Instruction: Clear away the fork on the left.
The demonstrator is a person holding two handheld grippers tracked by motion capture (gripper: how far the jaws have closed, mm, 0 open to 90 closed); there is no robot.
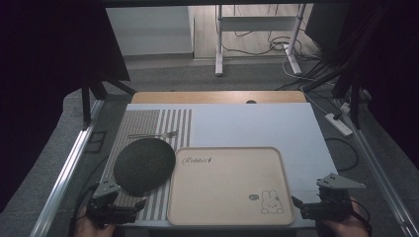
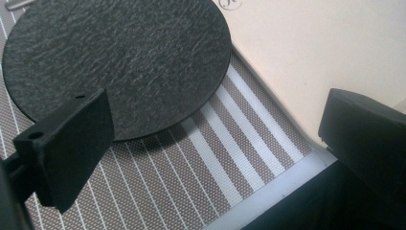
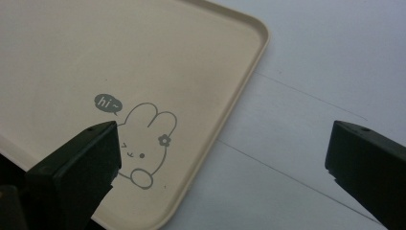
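at the near edge of the surface (image 1: 257, 123), the left gripper (image 1: 129, 206) sat in the person's left hand (image 1: 91, 226), its jaws spread wide and gripping nothing. in the left gripper view those jaws straddled the near rim of a round black mat (image 2: 119, 62) and the near left corner of the beige tray (image 2: 316, 52), hanging over the striped placemat (image 2: 201, 177) without touching any of them. across at the near right corner, the right gripper (image 1: 296, 204) rested in the right hand (image 1: 346, 227), its jaws likewise released and bare. in the right gripper view one jaw hung above the tray's printed rabbit (image 3: 146, 143) with its little "hi~" bubble, the other above the pale blue cover of the surface beside the tray's rim.

the tray lay flat between the two grippers, its left edge just beside the black mat and over the placemat's inner stripes. the mat lay on the placemat, near the left gripper. beyond the mat, a fork (image 1: 153, 134) lay crosswise on the placemat, well apart from both grippers. past the blue cover, a strip of bare wood (image 1: 217, 97) showed at the far edge of the surface, and farther off white stand legs (image 1: 220, 64) and cables (image 1: 316, 69) lay on the floor.
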